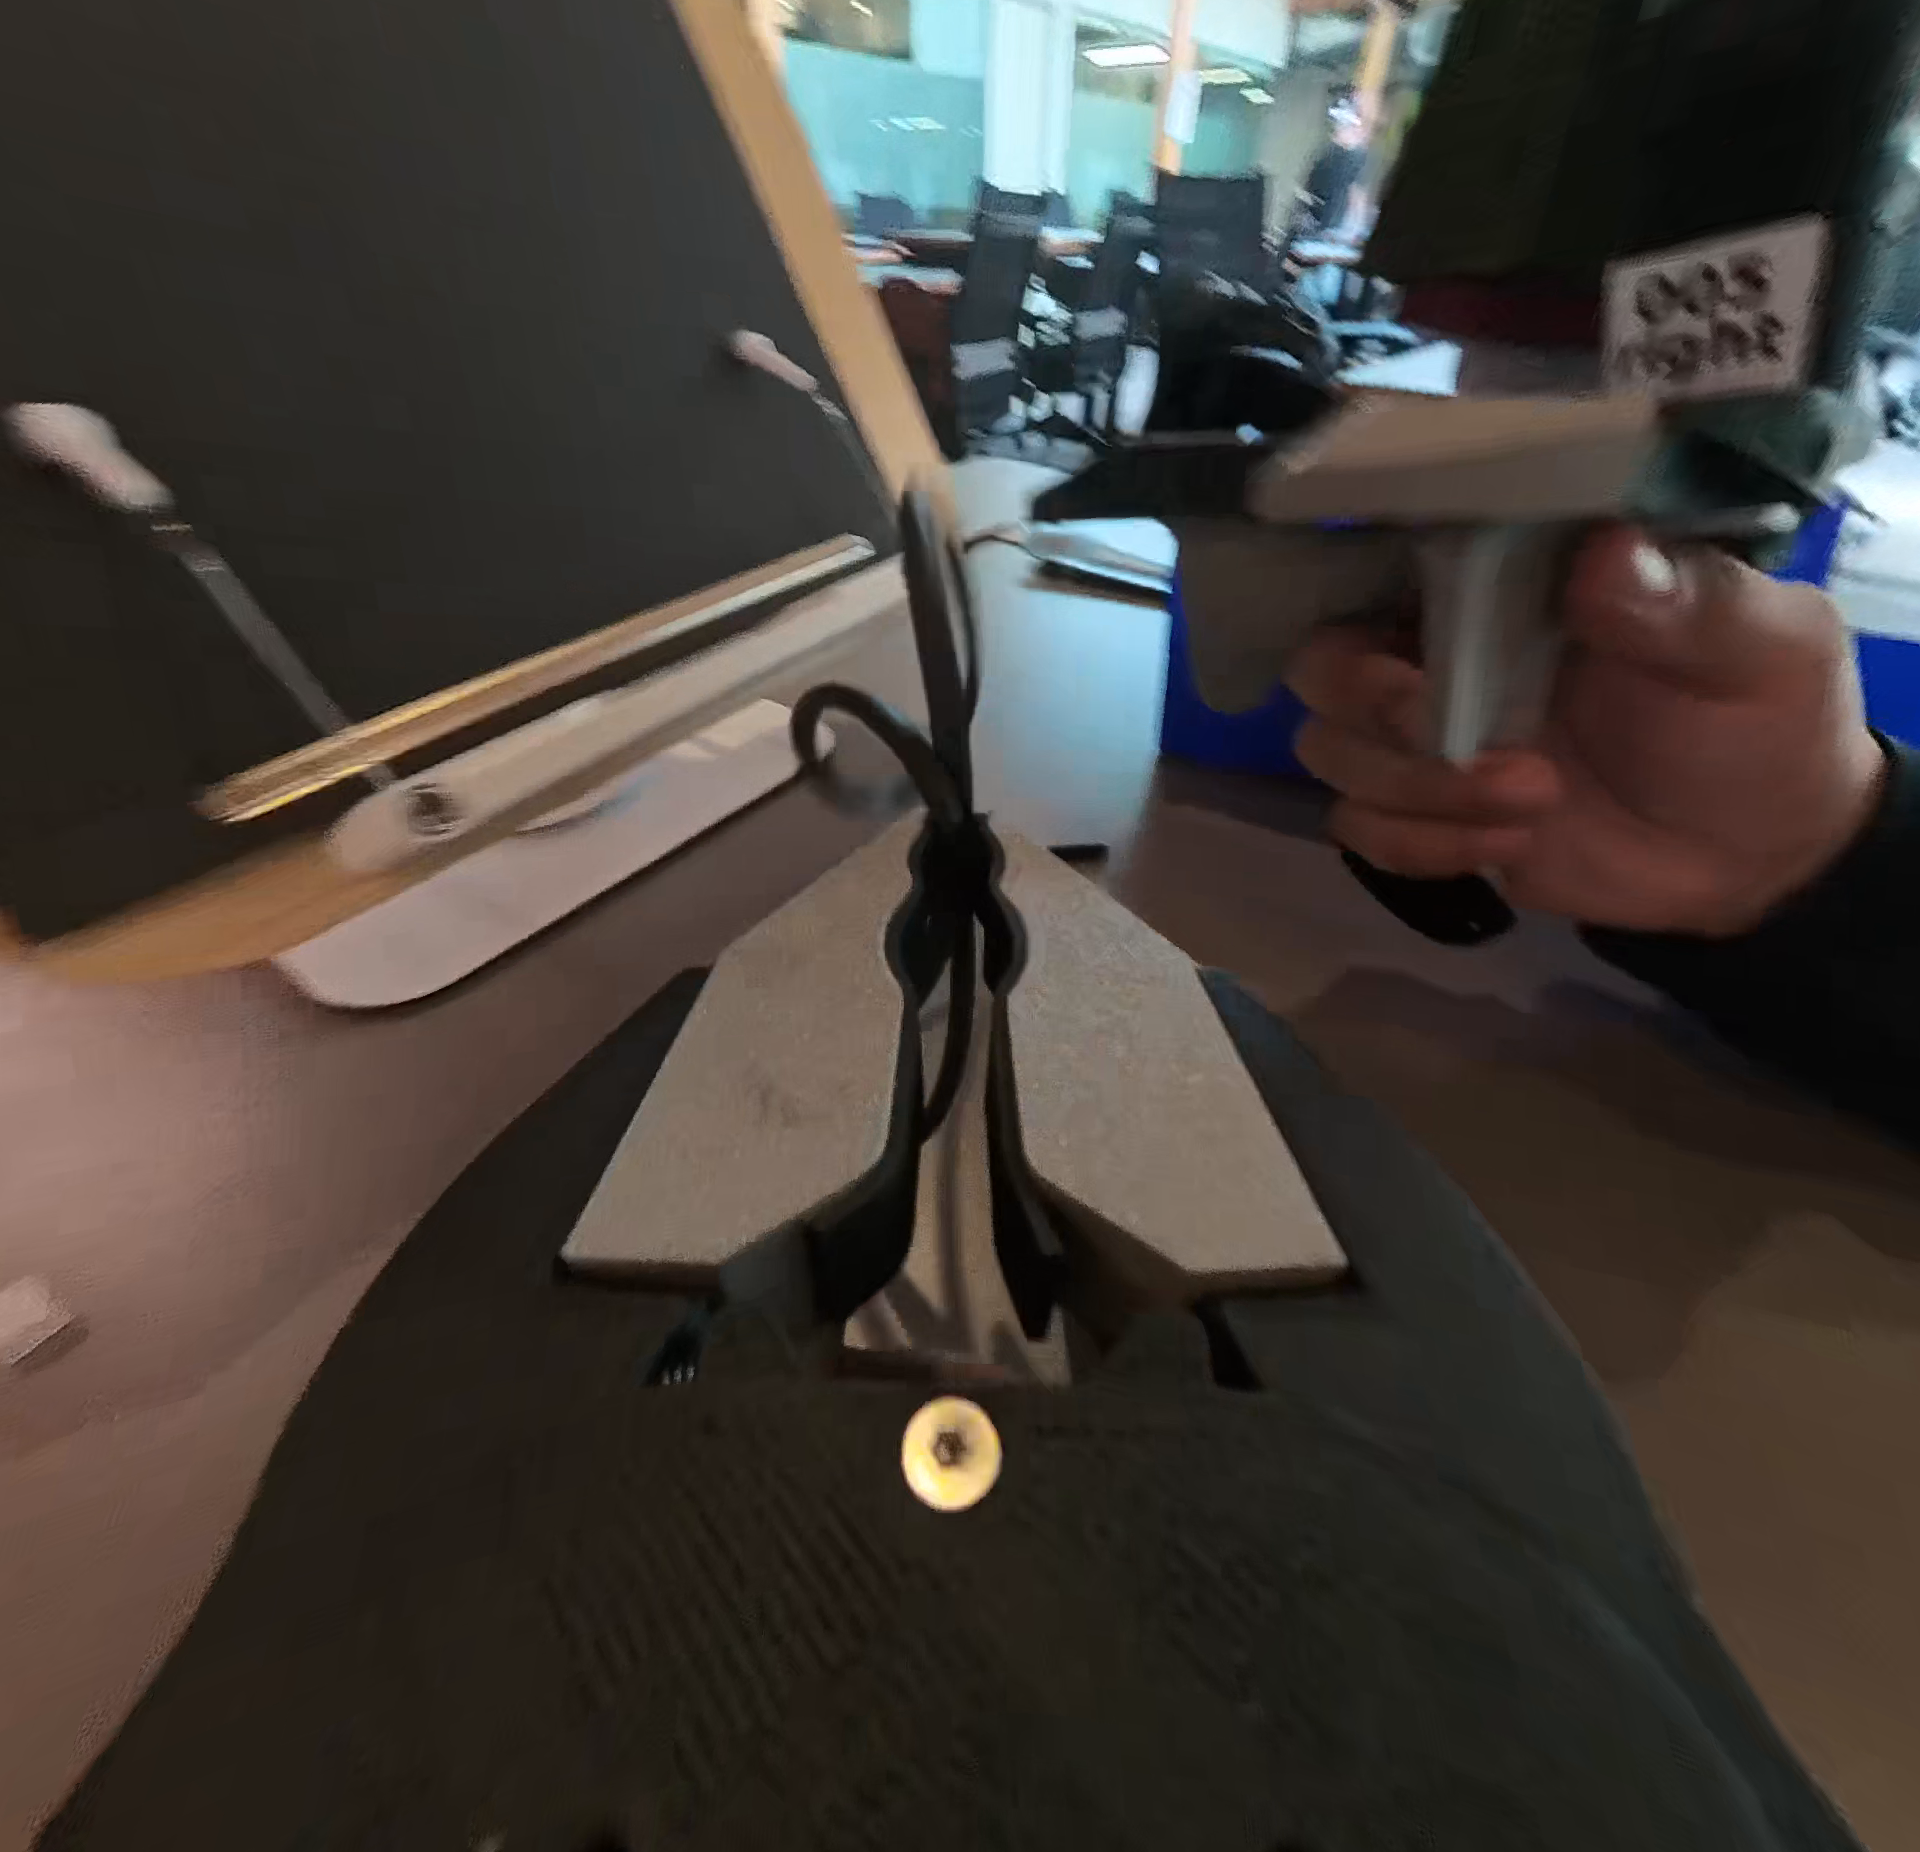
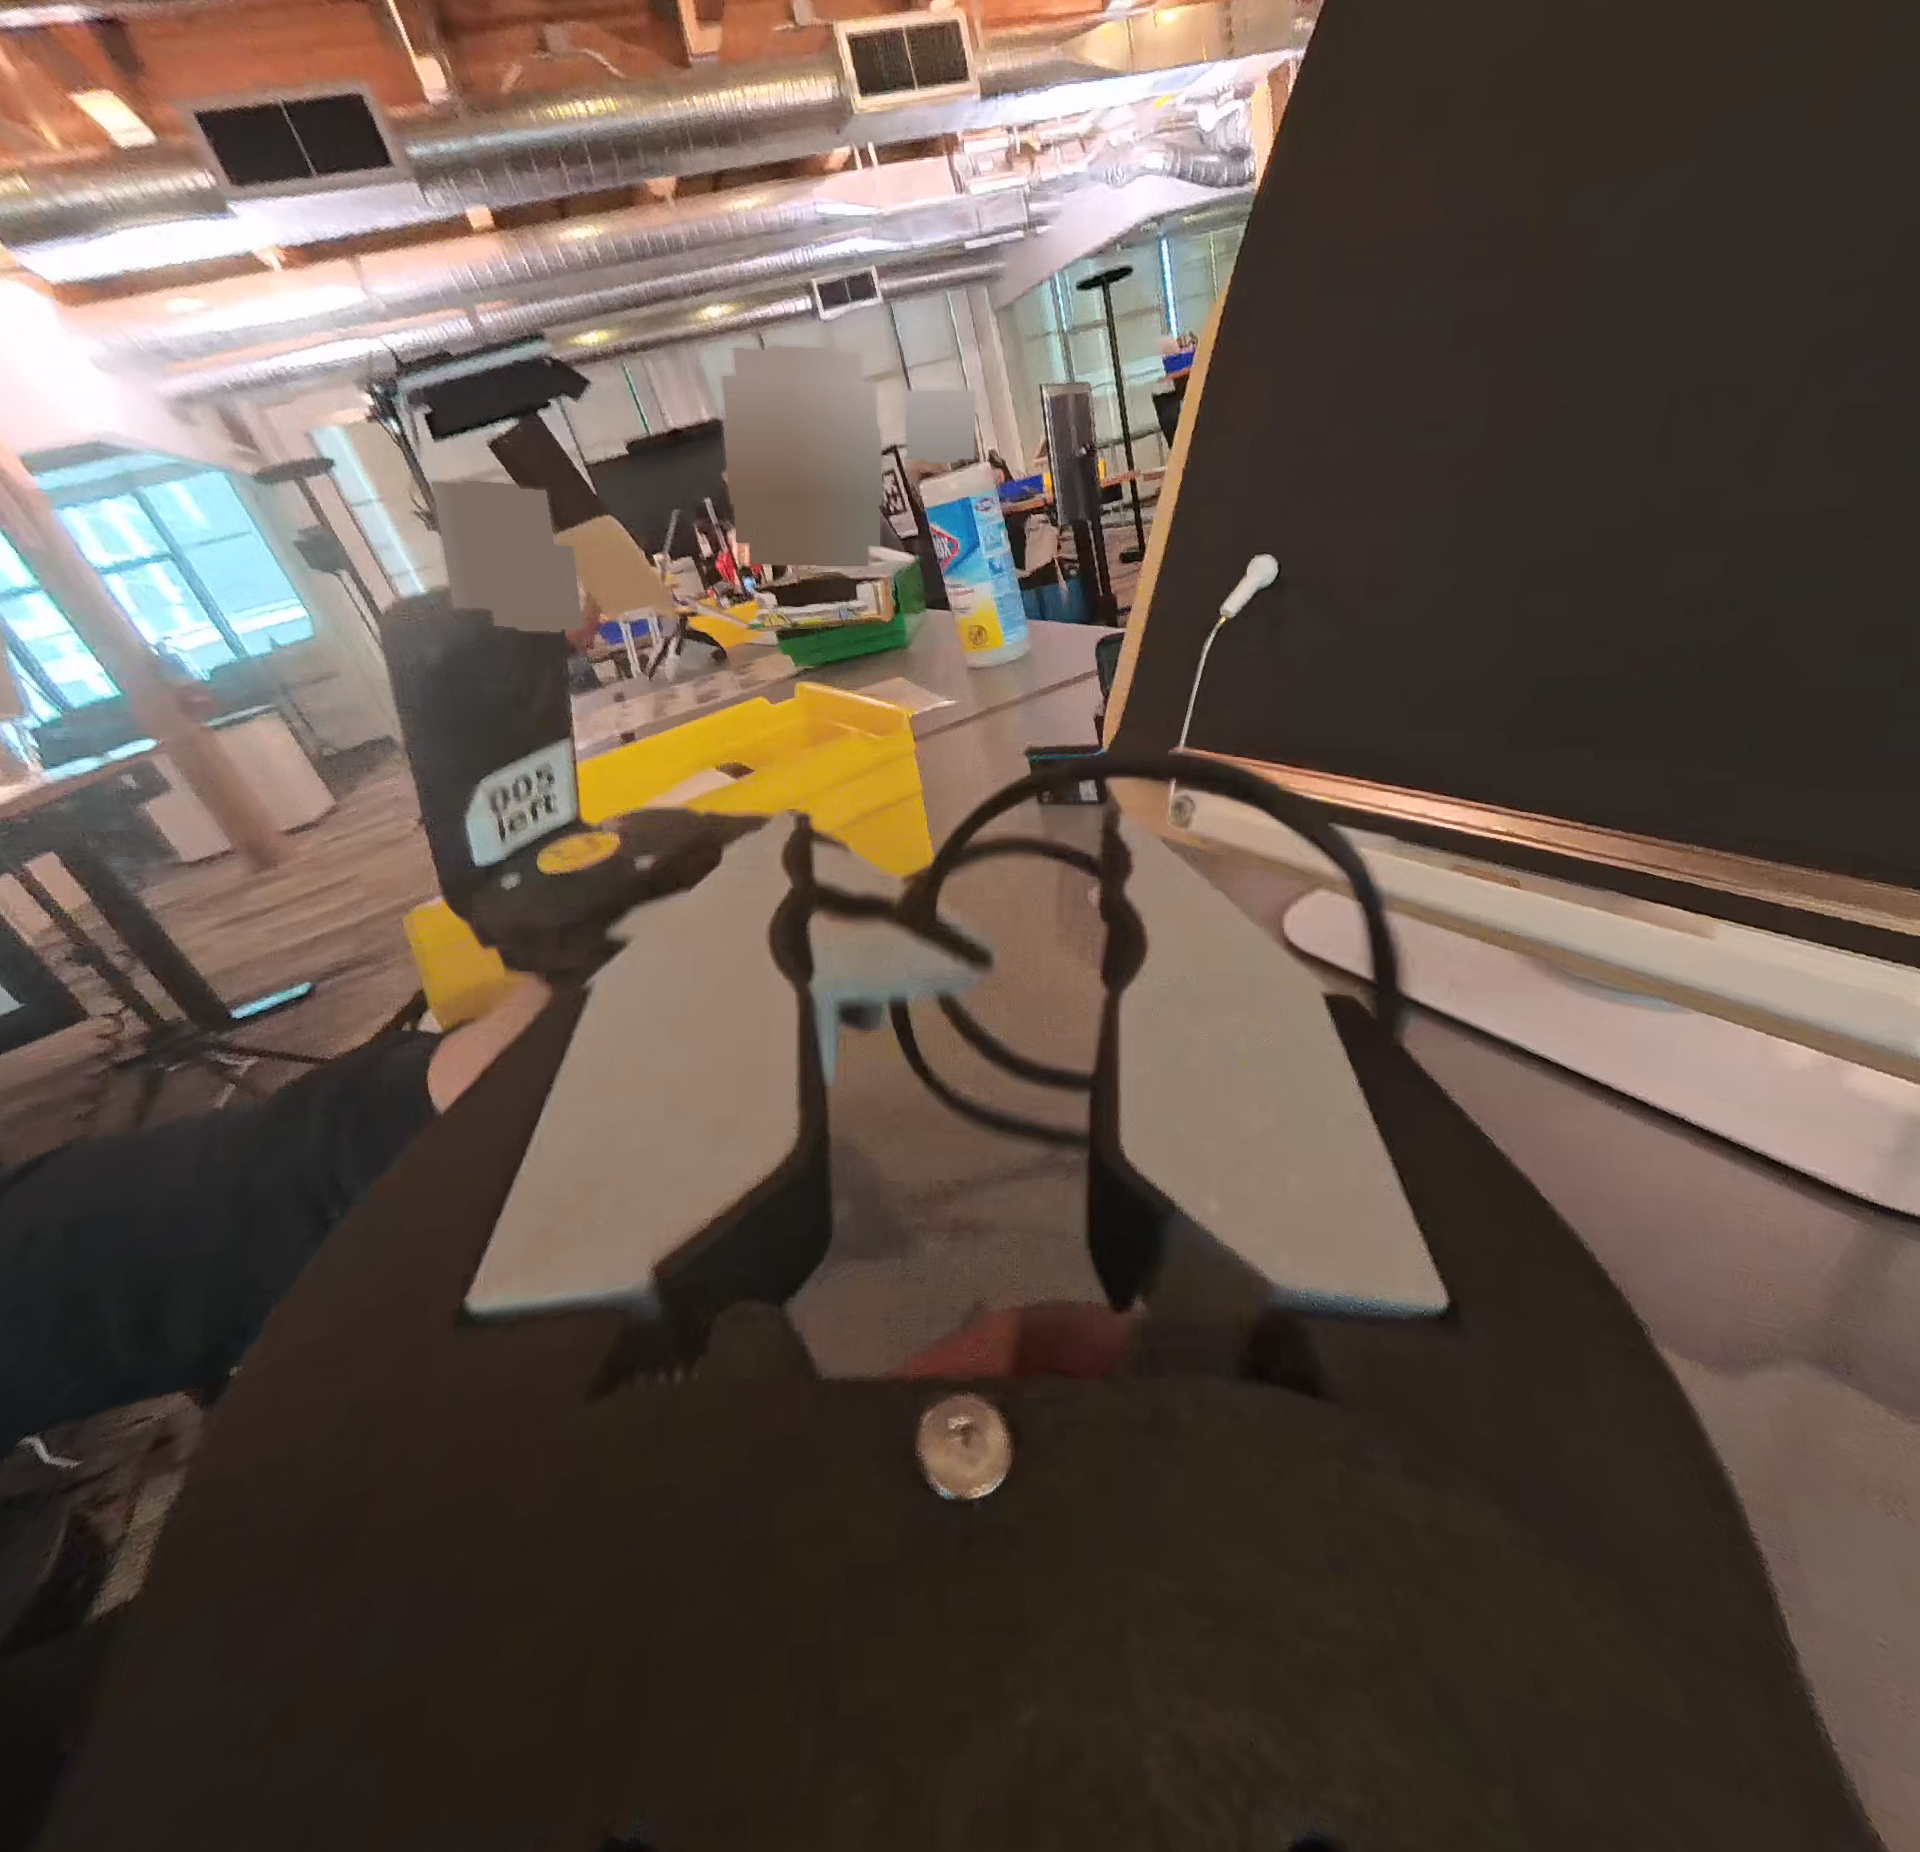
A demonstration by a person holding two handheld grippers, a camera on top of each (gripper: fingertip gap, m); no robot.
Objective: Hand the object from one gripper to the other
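Left gripper [image 1: 958, 846] has its jaws pinched together on a black cable [image 1: 940, 659], tips nearly touching with the cord squeezed through the notch between them. The cable is a bundled loop: one strand stands up above the left gripper's tips, another curls off to the side, and a length trails back down between the fingers. Seen from the right wrist view, the same cable [image 2: 1195, 794] arcs in a wide loop just past the tips of the right gripper [image 2: 951, 929], and the left gripper's grey fingertip [image 2: 894, 955] pokes in from the side, sitting in the gap between the right fingers. Right gripper is spread wide, nothing clamped; the cable loops hang between and beyond its jaws, and whether a strand touches either pad I cannot tell through the motion blur. In the left wrist view the right gripper [image 1: 1060, 498] shows farther off, above and beside the cable, held by a hand [image 1: 1662, 763] with a dark sleeve. Landmark: big black board with a wood edge [image 1: 395, 275], leaning on a white base on the grey table [image 1: 208, 1127]. Cable and both grippers sit in the air just in front of that board. A yellow bin [image 2: 769, 753] is on the table behind the cable, well away from the board.
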